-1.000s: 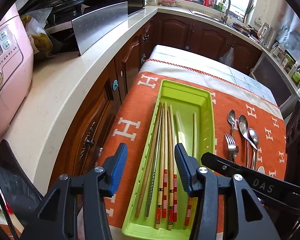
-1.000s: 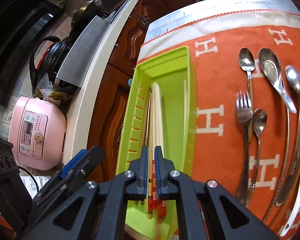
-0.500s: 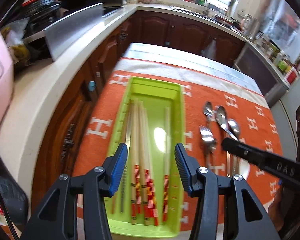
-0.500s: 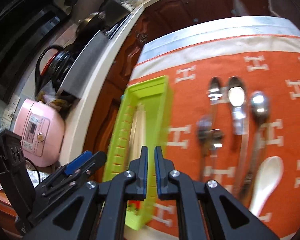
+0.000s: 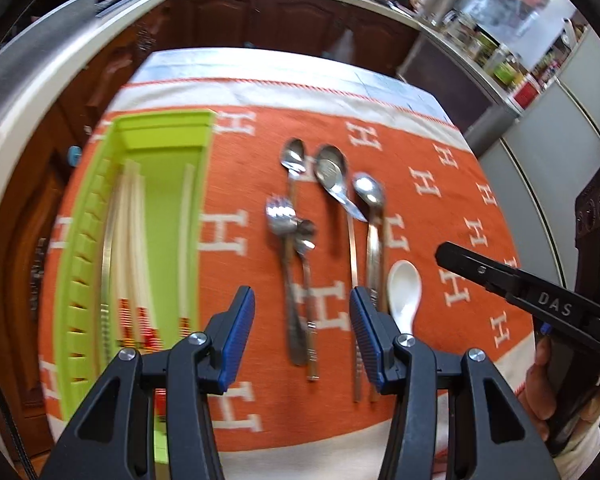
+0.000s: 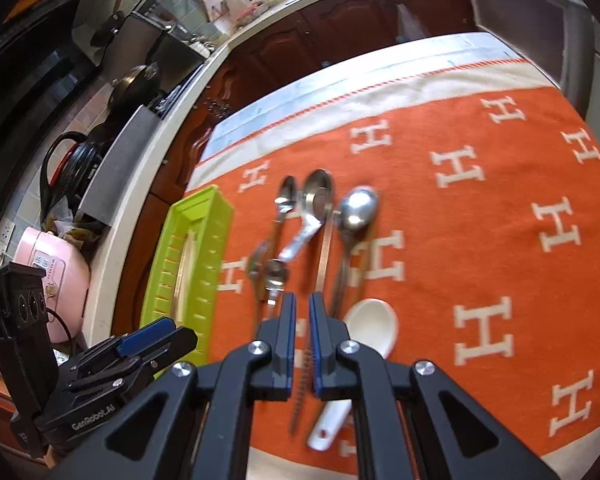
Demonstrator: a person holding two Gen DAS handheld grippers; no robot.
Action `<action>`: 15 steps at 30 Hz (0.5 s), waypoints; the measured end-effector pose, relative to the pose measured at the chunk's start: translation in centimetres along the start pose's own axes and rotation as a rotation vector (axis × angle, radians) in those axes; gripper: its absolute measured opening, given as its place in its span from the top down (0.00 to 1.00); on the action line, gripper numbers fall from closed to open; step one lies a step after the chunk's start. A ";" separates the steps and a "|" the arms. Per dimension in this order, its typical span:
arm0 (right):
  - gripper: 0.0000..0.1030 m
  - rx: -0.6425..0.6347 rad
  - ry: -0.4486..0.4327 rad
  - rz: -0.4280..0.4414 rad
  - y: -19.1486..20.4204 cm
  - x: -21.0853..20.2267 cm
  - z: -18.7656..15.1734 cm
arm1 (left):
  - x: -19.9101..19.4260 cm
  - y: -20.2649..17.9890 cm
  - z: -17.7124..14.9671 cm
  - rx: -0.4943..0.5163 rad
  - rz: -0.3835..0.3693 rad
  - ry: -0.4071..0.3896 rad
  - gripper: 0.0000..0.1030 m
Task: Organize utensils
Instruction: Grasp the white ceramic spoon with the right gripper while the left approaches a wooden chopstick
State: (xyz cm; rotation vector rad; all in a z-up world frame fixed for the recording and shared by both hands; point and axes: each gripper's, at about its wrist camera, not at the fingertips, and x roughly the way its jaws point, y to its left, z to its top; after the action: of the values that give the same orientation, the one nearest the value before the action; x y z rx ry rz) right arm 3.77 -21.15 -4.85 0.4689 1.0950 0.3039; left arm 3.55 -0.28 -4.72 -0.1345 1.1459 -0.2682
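Kitchen cabinets and a pale counter ring our surface, which wears an orange cloth [image 5: 260, 152] printed with white "H" letters. We read "DAS" on the right gripper [image 6: 302, 312] in the left view, and "GenRobot.AI" on the left gripper [image 5: 302, 312] in the right view. Our left jaws stand partly apart with nothing between them, tipped down over the fork [image 5: 282, 220] and metal spoons [image 5: 330, 172]. Our right jaws are barely parted and opening, empty (a white spoon [image 6: 370, 326] lies just beside them). At the cloth's left edge, the green tray [image 5: 80, 248] holds the chopsticks [image 5: 130, 240]. A hand [image 5: 540, 384] grips the right tool.
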 end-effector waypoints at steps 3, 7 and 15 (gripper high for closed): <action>0.80 0.021 0.006 -0.019 -2.1 0.5 -0.7 | 1.7 -1.2 -0.2 0.013 -0.024 0.036 0.54; 0.80 0.027 0.029 -0.041 -4.1 1.7 -1.6 | 3.6 -1.9 -0.5 0.010 -0.045 0.083 0.54; 0.80 -0.016 0.048 -0.042 -5.0 3.8 -2.6 | 4.9 -1.7 0.0 -0.017 -0.057 0.108 0.54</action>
State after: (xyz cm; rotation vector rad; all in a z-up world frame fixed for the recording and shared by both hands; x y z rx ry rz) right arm 3.05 -23.14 -11.29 0.4258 1.1472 0.2881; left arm 5.21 -3.23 -8.61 -0.1692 1.2534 -0.3197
